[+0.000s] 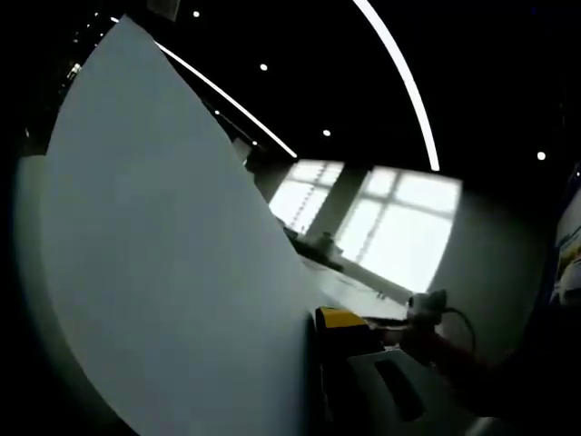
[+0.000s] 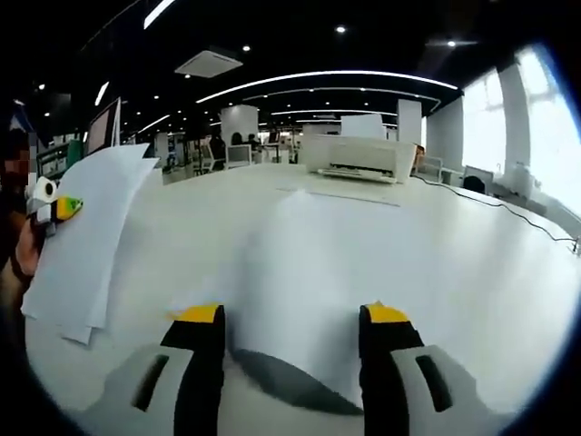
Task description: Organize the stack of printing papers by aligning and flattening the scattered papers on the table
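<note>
My left gripper [image 2: 56,210] grips lifted papers [image 2: 86,241]; my right gripper [image 2: 292,318] gapes over a sheet [image 2: 304,272] on the white worktop [image 2: 472,263], printer [image 2: 356,156] at its far edge.

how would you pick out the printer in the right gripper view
Start at the big white table and look to its far edge, below the curved ceiling light. The printer is the low white box there with a sheet standing up from its top, unlike the flat papers nearer the gripper.

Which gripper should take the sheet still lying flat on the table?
Right. The right gripper is open, jaws straddling the flat sheet on the table. The left gripper already holds lifted papers off to the side.
</note>
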Demonstrator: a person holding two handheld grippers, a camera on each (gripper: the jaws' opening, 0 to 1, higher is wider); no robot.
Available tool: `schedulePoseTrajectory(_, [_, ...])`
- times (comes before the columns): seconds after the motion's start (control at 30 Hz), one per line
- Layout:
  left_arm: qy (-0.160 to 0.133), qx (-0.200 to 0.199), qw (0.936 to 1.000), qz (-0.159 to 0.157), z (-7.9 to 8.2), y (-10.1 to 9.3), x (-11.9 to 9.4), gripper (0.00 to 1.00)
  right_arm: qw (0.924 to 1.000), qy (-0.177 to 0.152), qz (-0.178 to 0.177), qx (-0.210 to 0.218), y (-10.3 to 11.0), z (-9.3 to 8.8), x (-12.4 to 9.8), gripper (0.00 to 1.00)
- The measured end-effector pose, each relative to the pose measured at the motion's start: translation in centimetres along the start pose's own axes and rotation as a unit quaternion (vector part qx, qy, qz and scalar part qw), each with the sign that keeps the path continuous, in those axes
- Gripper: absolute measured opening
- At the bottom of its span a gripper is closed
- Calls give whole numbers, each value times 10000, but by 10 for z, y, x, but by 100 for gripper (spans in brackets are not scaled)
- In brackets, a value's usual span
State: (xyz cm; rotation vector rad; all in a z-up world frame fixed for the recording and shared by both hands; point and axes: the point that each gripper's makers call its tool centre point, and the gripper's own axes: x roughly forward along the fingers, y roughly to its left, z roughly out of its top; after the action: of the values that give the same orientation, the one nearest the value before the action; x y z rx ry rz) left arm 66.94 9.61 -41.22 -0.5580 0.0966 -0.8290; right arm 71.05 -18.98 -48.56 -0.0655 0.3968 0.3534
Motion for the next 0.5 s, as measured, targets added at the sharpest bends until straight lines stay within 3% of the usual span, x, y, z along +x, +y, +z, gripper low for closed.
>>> schedulePoseTrajectory(0.5, [-5, -4, 10000, -4, 0, 0, -1, 9, 9999, 117, 80, 95, -9, -1, -6, 31])
